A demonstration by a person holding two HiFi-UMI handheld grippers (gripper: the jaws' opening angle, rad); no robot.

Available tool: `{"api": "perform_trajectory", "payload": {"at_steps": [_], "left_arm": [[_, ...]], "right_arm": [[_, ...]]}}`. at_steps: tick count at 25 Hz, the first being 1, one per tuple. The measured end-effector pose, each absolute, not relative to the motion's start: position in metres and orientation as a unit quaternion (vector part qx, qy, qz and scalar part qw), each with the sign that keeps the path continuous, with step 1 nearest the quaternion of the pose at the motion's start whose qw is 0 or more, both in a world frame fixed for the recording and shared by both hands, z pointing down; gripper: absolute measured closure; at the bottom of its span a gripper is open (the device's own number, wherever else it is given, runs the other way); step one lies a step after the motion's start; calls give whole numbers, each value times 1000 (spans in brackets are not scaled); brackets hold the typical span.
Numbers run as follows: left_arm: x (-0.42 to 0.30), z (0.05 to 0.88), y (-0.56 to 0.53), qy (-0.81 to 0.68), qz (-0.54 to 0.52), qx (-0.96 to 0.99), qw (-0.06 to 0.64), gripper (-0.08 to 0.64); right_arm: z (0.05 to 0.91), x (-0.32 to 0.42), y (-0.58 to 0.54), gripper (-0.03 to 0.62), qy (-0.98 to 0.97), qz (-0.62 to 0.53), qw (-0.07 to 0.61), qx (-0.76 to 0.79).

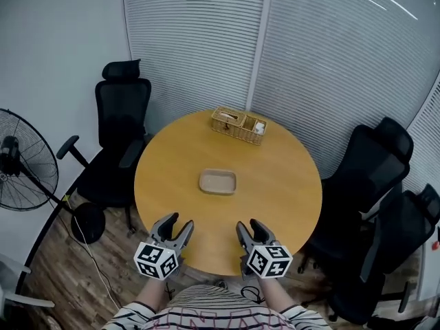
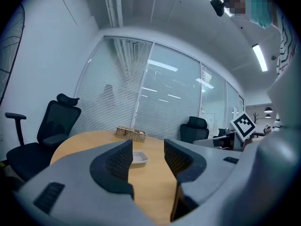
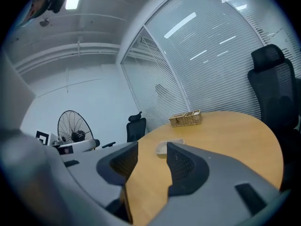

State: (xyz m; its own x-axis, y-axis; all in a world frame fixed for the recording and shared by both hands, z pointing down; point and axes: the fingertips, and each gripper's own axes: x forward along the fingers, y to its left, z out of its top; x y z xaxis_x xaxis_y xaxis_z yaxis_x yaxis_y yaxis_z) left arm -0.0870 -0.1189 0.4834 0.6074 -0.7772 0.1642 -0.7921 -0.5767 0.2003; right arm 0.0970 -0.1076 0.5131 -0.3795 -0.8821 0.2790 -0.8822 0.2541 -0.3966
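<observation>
A round wooden table point(image 1: 275, 184) fills the middle of the head view. My left gripper point(image 1: 177, 227) hovers over its near edge at the left, jaws apart and empty. My right gripper point(image 1: 250, 229) hovers over the near edge at the right, also open and empty. A shallow beige tray point(image 1: 218, 182) lies at the table's centre, ahead of both grippers. A wicker basket point(image 1: 238, 125) stands at the far edge. In the left gripper view point(image 2: 146, 158) the tray point(image 2: 139, 158) shows between the jaws. In the right gripper view point(image 3: 153, 160) the tray point(image 3: 163, 147) and basket point(image 3: 186, 119) lie beyond the jaws.
Black office chairs stand around the table: one at the far left point(image 1: 122, 139), two at the right point(image 1: 371, 177). A standing fan point(image 1: 20, 160) is at the left on the wooden floor. Glass walls with blinds point(image 1: 289, 47) close off the back.
</observation>
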Motion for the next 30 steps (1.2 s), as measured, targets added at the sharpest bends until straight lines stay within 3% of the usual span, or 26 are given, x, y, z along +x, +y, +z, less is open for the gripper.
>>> {"api": "perform_trajectory", "payload": {"at_steps": [13, 30], "left_arm": [[-80, 503, -180, -485, 24, 862, 147, 373], [-88, 542, -305, -399, 72, 894, 191, 373]], "right_arm": [[539, 119, -179, 394, -798, 272, 14, 537], [578, 113, -269, 402, -726, 299, 27, 619]]}}
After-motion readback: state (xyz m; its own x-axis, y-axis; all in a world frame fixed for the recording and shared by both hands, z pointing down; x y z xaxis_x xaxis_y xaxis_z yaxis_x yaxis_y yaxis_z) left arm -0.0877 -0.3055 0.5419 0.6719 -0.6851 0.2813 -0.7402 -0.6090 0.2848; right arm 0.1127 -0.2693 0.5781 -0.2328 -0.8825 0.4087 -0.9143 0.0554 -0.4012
